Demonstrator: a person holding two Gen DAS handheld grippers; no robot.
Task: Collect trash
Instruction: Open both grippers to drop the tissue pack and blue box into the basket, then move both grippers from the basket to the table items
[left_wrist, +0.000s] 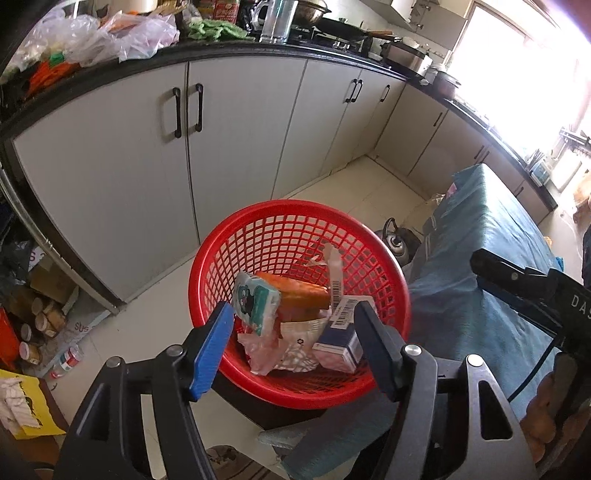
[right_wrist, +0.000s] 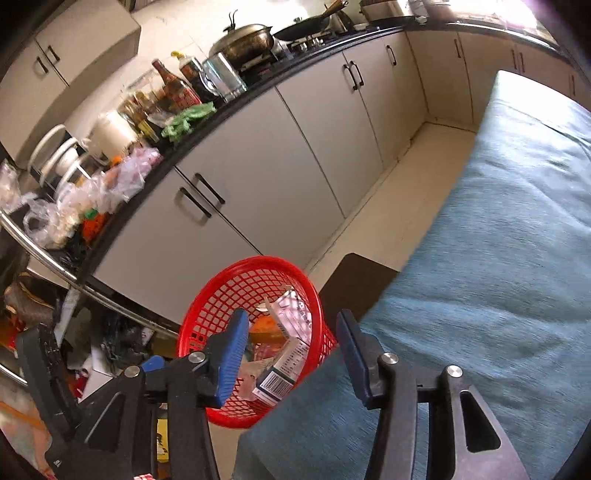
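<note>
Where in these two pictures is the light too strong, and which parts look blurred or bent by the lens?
Left wrist view: the window at upper right is blown out to white, and the counter edge bows from fisheye distortion. Right wrist view: the blue cloth shows streaky motion blur, the red basket stays fairly sharp, and the top right corner is washed out by glare.

The red basket (right_wrist: 229, 295) sits beside the blue cloth (right_wrist: 480, 277), near the white cupboards (right_wrist: 258, 177). A white box (right_wrist: 284, 369) and other trash lie inside the basket. The right gripper (right_wrist: 291, 354) hangs wide open and empty, just in front of the basket.
</note>
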